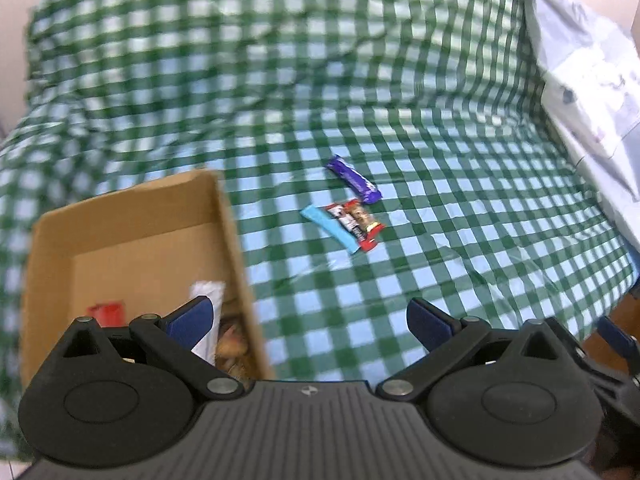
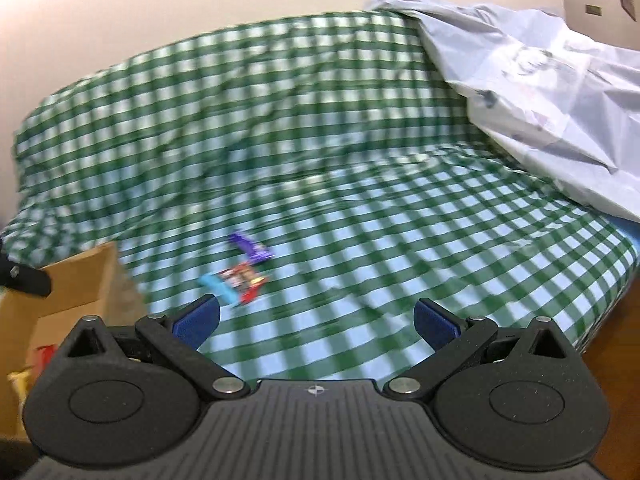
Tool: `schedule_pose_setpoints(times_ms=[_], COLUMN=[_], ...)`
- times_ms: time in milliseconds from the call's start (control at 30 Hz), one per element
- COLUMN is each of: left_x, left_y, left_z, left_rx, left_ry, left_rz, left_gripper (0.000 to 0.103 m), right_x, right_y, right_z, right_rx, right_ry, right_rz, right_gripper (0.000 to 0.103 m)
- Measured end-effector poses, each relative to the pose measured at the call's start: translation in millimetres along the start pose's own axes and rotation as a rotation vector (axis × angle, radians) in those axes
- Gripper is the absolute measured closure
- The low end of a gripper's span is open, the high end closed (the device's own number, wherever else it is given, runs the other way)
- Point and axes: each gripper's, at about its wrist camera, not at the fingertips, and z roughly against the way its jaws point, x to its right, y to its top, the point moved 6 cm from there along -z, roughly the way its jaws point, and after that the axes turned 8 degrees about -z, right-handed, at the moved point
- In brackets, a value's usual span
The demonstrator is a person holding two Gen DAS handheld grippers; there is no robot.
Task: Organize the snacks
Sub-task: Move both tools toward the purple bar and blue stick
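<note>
Both hand-held grippers, left (image 1: 308, 320) and right (image 2: 316, 320), stood wide apart, holding nothing. Cardboard box (image 1: 224, 216) (already holding some snacks) sat at the checked cloth's (image 1: 440, 240) near-left edge; purple (image 1: 354, 179), blue (image 1: 330, 229) and red (image 1: 356, 221) bars lay mid-cloth, probably awaiting pickup.

Open right gripper above three snacks on a checked cloth

The right gripper (image 2: 316, 320) hangs over the green-checked cloth (image 2: 400, 248) with its blue pads (image 2: 198, 320) spread wide and nothing between them. Ahead and left lie three blurred snacks: a purple bar (image 2: 252, 249) farthest, a red pack (image 2: 244, 280) just beside it, and a light blue bar (image 2: 218, 289) touching the red pack. A cardboard box (image 2: 76, 292) stands at the left edge. A crumpled pale sheet (image 2: 540, 92) covers the cloth's far right.
</note>
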Motion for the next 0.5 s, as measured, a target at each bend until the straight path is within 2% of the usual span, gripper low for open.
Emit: schedule_pose_setpoints(times_ms=[133, 200, 300, 367, 500], left_x=[15.5, 14.2, 1.7, -8.4, -29.4], left_y=[38.3, 52.7, 65.3, 71.5, 74.0], left_z=[-87.1, -132.7, -187.3, -221.9, -277.0], left_rx=[-0.11, -0.156, -0.208, -0.248, -0.32], left_ry=[0.035, 0.076, 0.129, 0.138, 0.154], left_rz=[-0.034, -0.008, 0.081, 0.156, 0.279], left_gripper=[0.0, 0.0, 0.0, 0.0, 0.0], right_x=[15.4, 19.3, 21.0, 17.7, -13.0], right_y=[15.2, 19.9, 25.7, 30.1, 40.3], right_z=[-60.5, -93.4, -142.6, -175.7, -239.8], right_rx=[-0.024, -0.046, -0.083, -0.11, -0.151], right_ry=[-0.027, -0.04, -0.041, -0.022, 0.039], right_rz=[0.028, 0.042, 0.052, 0.051, 0.073], right_gripper=[0.001, 0.001, 0.001, 0.001, 0.001])
